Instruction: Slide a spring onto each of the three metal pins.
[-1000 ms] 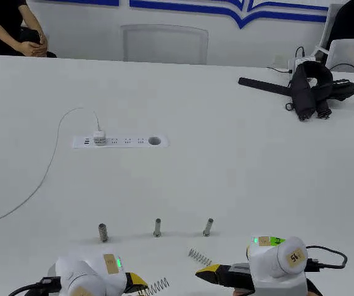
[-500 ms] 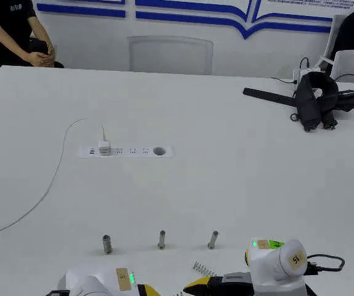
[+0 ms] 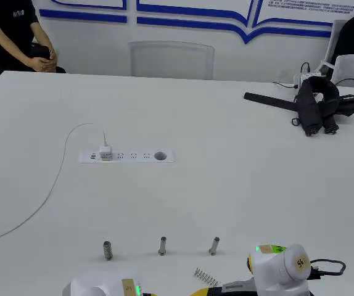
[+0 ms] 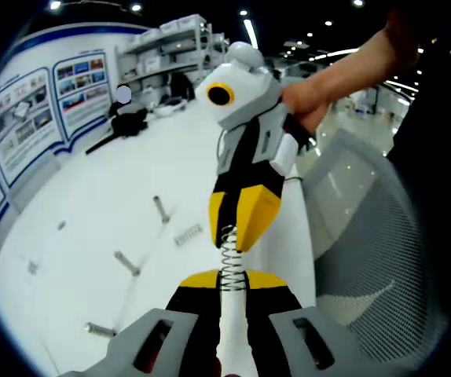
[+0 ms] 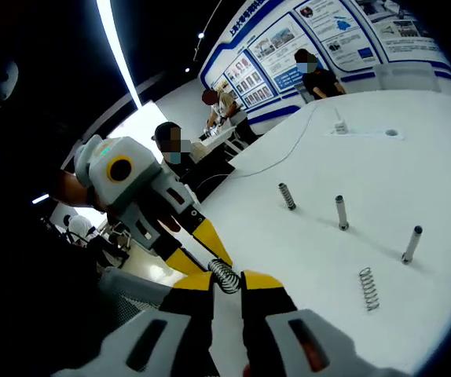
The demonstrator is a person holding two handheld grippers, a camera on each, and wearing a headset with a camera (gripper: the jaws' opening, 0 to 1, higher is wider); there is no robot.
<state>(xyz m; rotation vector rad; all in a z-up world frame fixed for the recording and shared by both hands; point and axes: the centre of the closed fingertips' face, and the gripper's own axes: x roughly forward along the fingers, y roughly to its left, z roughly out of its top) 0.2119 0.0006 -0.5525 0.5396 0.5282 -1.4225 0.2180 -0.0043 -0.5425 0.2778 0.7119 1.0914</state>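
Note:
Three metal pins stand in a row on the white table: the left pin [image 3: 107,250] wears a spring, the middle pin [image 3: 162,245] and right pin [image 3: 214,245] are bare. A loose spring [image 3: 205,277] lies in front of the right pin. A second spring [image 4: 229,253] spans between both grippers. My left gripper [image 4: 224,280] is shut on one end and my right gripper [image 5: 225,281] on the other. The right gripper [image 4: 241,228] faces me in the left gripper view, and the left gripper [image 5: 198,247] shows in the right gripper view. Both are near the table's front edge.
A white power strip [image 3: 126,156] with a plugged charger and a trailing cable [image 3: 47,191] lies mid-table. A black device [image 3: 316,102] rests at the far right. Chairs and seated people are beyond the far edge. A mesh chair [image 4: 367,236] is beside me.
The head camera has tilted up, so the pins and grippers sit lower in the picture and the jaw tips have gone below its edge. Pins and loose spring have not moved.

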